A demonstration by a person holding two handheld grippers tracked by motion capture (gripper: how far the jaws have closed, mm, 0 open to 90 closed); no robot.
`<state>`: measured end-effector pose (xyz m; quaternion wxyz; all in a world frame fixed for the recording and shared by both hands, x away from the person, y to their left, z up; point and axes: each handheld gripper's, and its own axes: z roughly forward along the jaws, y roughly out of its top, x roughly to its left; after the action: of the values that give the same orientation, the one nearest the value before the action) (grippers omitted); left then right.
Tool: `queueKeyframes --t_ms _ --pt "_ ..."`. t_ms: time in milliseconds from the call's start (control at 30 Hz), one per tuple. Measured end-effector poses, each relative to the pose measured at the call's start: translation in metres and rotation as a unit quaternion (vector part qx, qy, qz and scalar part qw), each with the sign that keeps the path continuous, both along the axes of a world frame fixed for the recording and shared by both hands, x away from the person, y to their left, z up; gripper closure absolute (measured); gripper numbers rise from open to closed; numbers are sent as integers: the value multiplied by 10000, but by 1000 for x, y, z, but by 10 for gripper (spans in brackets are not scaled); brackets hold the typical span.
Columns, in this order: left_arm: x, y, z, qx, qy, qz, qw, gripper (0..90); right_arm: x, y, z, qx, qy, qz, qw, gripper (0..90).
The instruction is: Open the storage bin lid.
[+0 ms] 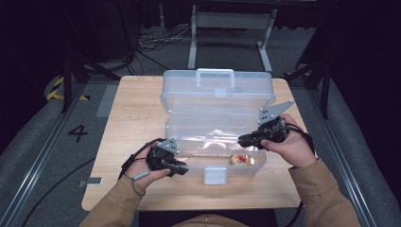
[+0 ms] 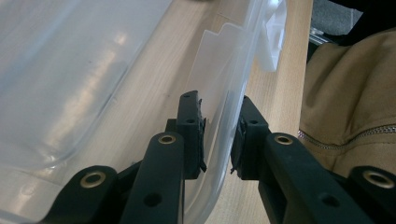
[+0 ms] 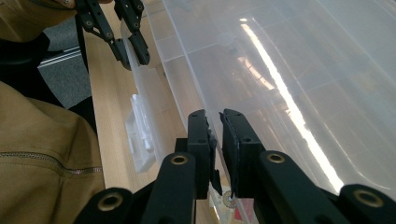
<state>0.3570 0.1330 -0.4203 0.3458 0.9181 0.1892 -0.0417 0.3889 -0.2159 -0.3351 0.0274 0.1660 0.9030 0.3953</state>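
Observation:
A clear plastic toolbox (image 1: 189,142) stands open on the wooden table (image 1: 137,118), its lid (image 1: 217,92) leaning back. My left gripper (image 1: 182,168) (image 2: 218,140) sits at the box's front left, and its jaws are shut across the front wall (image 2: 219,107). In the right gripper view that gripper (image 3: 133,49) appears at the top left on the same wall. My right gripper (image 1: 243,140) (image 3: 217,135) comes in from the right, shut on the thin rim of a clear inner tray (image 3: 280,84). A small red and yellow thing (image 1: 241,159) lies at the box's front right.
A white latch (image 1: 215,175) hangs at the middle of the box's front wall. A tan-sleeved forearm is behind each gripper. Bare tabletop lies left of the box and along the near edge. Beyond the table are a metal frame (image 1: 231,33) and floor cables.

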Motion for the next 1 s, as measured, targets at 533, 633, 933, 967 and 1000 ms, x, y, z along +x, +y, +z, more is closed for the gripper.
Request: queueKeyframes --t_ms 533,633,933,967,1000 --pt "0 0 1 -21 5 20 10000 757 -1 1 0 16 -32 -23 10000 823" --pt "-1 1 3 -29 -3 41 10000 751 -1 1 -1 21 -36 -13 10000 823" --pt "-4 8 17 -219 -71 72 9997 760 -2 2 -1 48 -104 -34 9999 826" --pt "-5 9 19 -255 -103 60 9996 760 -2 2 -1 48 -104 -34 9999 826" --pt "-5 10 22 -324 -106 65 9994 764 -2 2 -1 50 -111 -35 9999 826"
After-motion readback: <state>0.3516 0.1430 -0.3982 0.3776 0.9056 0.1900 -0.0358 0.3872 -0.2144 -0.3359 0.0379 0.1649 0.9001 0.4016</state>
